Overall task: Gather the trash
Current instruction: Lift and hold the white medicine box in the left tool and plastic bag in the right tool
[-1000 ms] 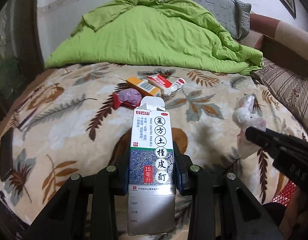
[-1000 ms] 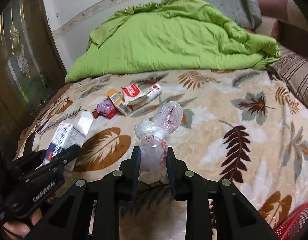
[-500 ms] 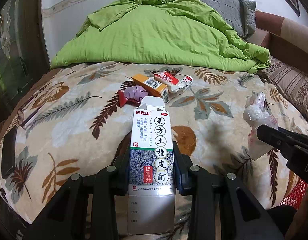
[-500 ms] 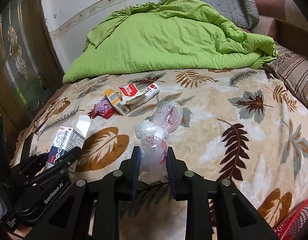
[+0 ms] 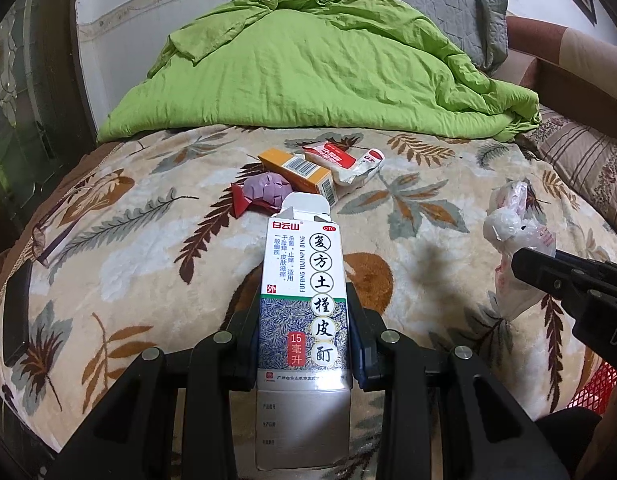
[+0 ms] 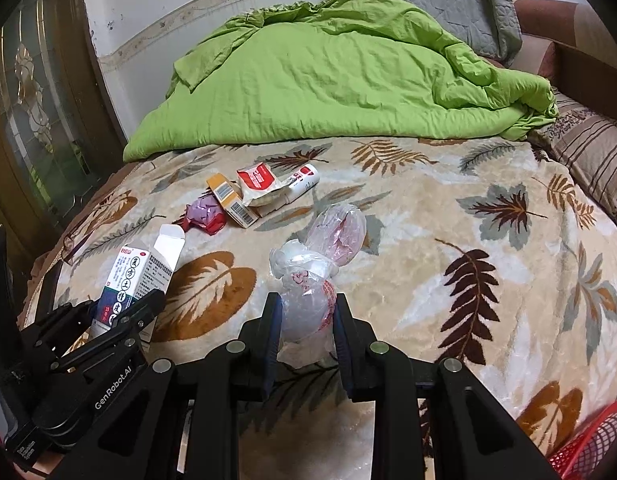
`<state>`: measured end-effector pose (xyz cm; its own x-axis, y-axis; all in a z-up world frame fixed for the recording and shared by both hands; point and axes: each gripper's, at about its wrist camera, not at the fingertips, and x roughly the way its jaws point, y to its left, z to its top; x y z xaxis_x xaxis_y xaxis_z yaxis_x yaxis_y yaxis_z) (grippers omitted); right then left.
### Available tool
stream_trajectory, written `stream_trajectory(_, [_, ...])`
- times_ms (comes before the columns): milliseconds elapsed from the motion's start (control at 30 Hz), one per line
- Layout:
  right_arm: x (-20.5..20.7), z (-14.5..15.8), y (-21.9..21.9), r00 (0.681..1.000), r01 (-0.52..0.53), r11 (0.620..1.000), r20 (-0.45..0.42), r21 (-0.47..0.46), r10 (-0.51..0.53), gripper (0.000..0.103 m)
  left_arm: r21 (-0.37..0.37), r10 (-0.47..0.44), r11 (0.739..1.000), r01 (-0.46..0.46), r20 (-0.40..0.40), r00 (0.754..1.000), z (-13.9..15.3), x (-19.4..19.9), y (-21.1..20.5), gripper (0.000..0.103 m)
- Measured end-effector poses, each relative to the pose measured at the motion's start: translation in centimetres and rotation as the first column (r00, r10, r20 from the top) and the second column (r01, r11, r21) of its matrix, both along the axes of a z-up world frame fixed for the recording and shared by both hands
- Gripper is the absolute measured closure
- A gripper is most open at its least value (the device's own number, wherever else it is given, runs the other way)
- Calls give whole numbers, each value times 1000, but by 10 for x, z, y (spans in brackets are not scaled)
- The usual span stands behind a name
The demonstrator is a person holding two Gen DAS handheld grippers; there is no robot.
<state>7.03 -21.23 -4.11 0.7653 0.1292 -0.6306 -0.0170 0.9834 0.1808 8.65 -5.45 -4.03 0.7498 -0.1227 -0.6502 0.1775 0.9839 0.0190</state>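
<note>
Above the bed (image 5: pixel 156 264), keep the left hand-held gripper (image 5: pixel 304 336) clamped on the medicine box (image 5: pixel 304 300), the right hand-held gripper (image 6: pixel 304 320) clamped on the plastic bag (image 6: pixel 308 280), toward the red basket (image 6: pixel 588 444).

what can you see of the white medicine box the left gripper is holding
The tall white cardboard medicine box has black Chinese lettering, a blue patterned band, a red label and a grey lower panel. Its top flap stands open. The left gripper is shut on it, jaws pressing its two sides at the patterned band, holding it roughly upright above the leaf-print blanket. Nothing else appears to touch it.
</note>
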Motion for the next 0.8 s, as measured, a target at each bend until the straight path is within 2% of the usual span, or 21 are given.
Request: stream_trajectory(800, [10, -8, 1, 999, -15, 1000, -36, 4, 15, 76, -22, -8, 1000, 7, -20, 1000, -5, 11, 0, 70])
